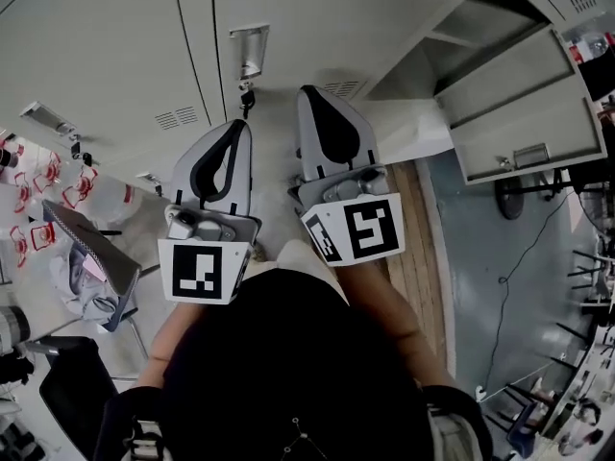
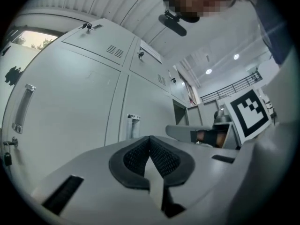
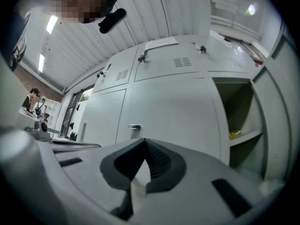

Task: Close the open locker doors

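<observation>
Grey lockers fill the wall ahead. One locker (image 1: 461, 46) at the upper right stands open, and its door (image 1: 524, 113) swings out toward the right. In the right gripper view the open compartment (image 3: 236, 121) shows a shelf with a small yellow thing (image 3: 234, 134) on it. My left gripper (image 1: 237, 125) and right gripper (image 1: 309, 92) point at the closed doors, just below a metal handle (image 1: 250, 54). Both are shut with nothing between the jaws: the left gripper (image 2: 150, 138) and the right gripper (image 3: 144, 140) each show their tips meeting. Neither touches the open door.
Bottles with red labels (image 1: 34, 185) and a chair with clutter (image 1: 91, 257) stand at the left. A wooden strip (image 1: 418, 248) borders the grey floor at the right, where a cable (image 1: 524, 267) trails. A person (image 3: 33, 100) stands far off.
</observation>
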`<state>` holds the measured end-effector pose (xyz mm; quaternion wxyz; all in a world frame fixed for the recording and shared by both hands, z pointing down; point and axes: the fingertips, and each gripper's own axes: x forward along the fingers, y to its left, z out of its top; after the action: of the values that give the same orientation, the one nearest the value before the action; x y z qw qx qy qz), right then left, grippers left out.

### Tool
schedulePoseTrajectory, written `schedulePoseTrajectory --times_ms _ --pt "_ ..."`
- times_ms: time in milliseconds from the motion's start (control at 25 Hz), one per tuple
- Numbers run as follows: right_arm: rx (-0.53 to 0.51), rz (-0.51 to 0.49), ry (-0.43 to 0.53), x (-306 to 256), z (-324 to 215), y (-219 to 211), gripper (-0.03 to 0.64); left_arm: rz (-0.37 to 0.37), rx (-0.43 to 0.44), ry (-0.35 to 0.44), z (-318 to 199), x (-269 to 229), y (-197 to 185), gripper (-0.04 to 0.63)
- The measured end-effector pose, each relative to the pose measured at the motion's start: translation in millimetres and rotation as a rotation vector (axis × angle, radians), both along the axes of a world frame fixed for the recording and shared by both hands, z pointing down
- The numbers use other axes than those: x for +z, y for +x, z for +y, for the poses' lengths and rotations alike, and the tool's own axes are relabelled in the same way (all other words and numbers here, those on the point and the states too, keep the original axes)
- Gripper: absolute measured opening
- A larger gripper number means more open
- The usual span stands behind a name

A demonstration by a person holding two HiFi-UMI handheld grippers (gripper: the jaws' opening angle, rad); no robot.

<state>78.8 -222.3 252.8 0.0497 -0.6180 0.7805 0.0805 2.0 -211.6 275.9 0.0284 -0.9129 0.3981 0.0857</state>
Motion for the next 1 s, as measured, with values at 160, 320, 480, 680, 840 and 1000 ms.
schedulePoseTrajectory --times_ms 160,320,480,680,840,1000 --pt "0.131 -0.013 0.022 -2.4 34.5 49.3 0.0 -0.005 0.104 0.016 15.9 -4.3 40.6 0.003" --pt "0.25 -0.009 0.043 -7.8 68.1 101.3 0.0 0.008 0.205 0.041 35.1 -13.2 88.1 0.003" --pt "0.342 -0.004 0.051 -13.6 101.8 149.4 0.0 0.026 0.306 0.062 60.1 -24.6 139.8 0.003" --pt "0.439 -0.002 0.047 -19.5 142.9 211.4 0.0 0.032 0.424 0.081 93.5 -39.3 209.9 0.003" --pt "0.504 -0.014 0.049 -20.8 173.8 258.8 0.0 0.028 0.498 0.092 119.7 -45.8 261.2 0.003" --pt "0.552 -0.026 0.052 -18.2 199.5 301.7 0.0 0.023 0.554 0.1 142.9 -46.5 305.5 0.003"
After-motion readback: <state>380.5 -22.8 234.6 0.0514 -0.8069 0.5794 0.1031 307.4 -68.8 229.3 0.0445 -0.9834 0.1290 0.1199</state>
